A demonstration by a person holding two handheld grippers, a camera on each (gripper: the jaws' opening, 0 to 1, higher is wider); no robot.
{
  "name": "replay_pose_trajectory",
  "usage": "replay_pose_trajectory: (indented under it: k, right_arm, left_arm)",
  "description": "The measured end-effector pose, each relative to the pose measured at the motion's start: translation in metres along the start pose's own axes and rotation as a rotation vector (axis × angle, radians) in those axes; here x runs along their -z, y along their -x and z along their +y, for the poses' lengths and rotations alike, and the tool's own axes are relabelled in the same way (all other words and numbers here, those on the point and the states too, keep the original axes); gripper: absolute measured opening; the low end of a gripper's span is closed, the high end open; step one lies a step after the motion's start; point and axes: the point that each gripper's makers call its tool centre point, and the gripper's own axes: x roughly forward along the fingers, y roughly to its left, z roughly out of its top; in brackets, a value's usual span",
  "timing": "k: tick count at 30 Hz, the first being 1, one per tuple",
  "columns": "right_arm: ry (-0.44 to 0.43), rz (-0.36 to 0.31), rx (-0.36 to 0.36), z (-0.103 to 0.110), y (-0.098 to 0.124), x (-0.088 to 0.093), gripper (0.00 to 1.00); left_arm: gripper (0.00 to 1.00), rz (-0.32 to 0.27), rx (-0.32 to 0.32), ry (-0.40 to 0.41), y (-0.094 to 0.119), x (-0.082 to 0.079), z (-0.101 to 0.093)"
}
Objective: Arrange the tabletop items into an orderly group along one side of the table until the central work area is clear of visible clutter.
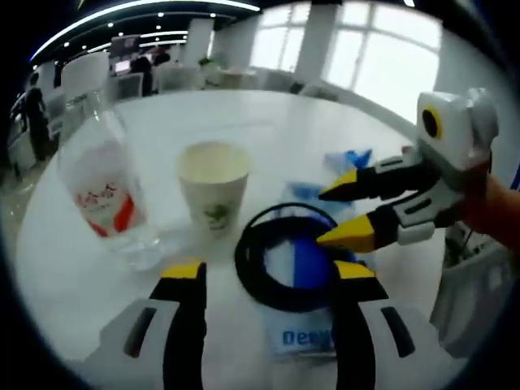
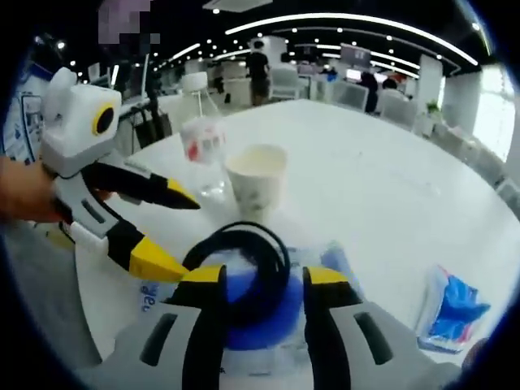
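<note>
Right now both grippers hang over the near part of a white round table [image 1: 341,122]. Seen from the left gripper view, the left gripper [image 1: 268,272] has its jaws spread apart with nothing between them, and a coiled black cable [image 1: 284,256] lies just ahead on a blue-and-white packet [image 1: 302,335]. The right gripper [image 1: 345,213] comes in from the right, jaws parted, its lower yellow tip at the cable's edge.

Behind the cable stands a paper cup [image 1: 214,185], upright, with a clear plastic bottle [image 1: 101,191] just beside it to the left. Small blue wrappers [image 1: 348,159] lie farther off.

From the right gripper view, the right gripper [image 2: 264,284] straddles the cable [image 2: 244,260] with jaws apart, not gripping it. The left gripper [image 2: 166,231] enters from the left, also open. A blue-and-white pack [image 2: 451,309] lies well apart to the right.
</note>
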Motion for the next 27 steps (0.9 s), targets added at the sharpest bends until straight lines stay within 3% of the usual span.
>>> replay_pose_trajectory:
  k: [15,24,27]
  right_arm:
    - [-0.04,0.074,0.003,-0.002,-0.016,0.02,0.27]
    - [-0.034,0.061,0.012,-0.001,-0.017,0.019,0.25]
    - [-0.031,0.055,0.02,-0.001,-0.017,0.02,0.24]
  left_arm:
    - [0.45,0.046,0.003,-0.012,-0.019,0.011,0.002]
    - [0.43,0.046,0.0,0.0,-0.023,0.015,0.003]
    - [0.36,0.042,0.003,0.007,-0.024,0.015,0.002]
